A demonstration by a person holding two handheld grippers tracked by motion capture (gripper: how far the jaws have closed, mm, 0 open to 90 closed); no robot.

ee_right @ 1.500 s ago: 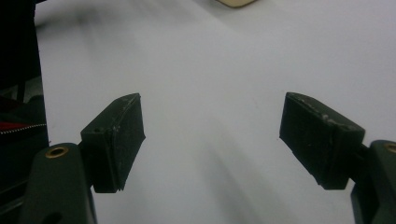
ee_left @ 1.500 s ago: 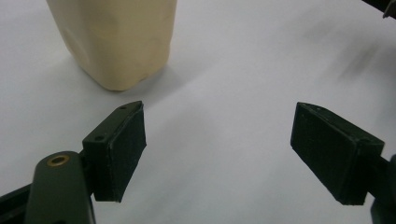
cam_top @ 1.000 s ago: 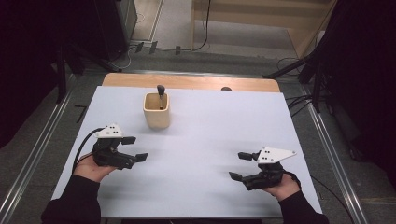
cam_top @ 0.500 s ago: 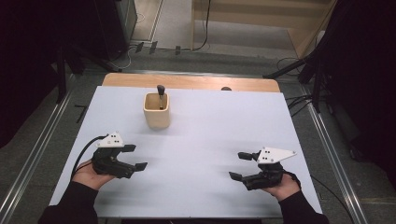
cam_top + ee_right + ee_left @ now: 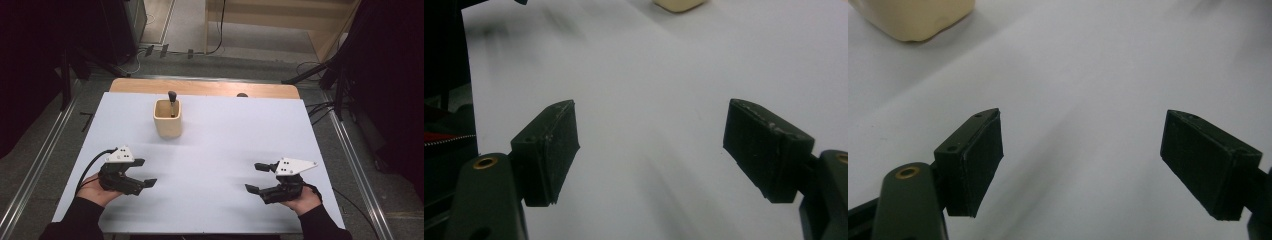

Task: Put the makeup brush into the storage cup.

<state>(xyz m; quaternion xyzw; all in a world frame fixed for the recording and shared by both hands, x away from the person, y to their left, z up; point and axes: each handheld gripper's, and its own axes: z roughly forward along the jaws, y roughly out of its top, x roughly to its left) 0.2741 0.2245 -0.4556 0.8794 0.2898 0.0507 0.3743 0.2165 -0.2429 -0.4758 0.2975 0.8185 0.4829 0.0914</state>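
Both tongs rest low over the near part of the white bench, jaws spread wide and empty: left tongs at the near-left, right tongs at the near-right. This reads as a ready stance. The cream cup stands upright toward the far side, well apart from both, with a dark-handled tool upright inside. Open bench lies between tongs and cup; the left tongs have the shorter approach.
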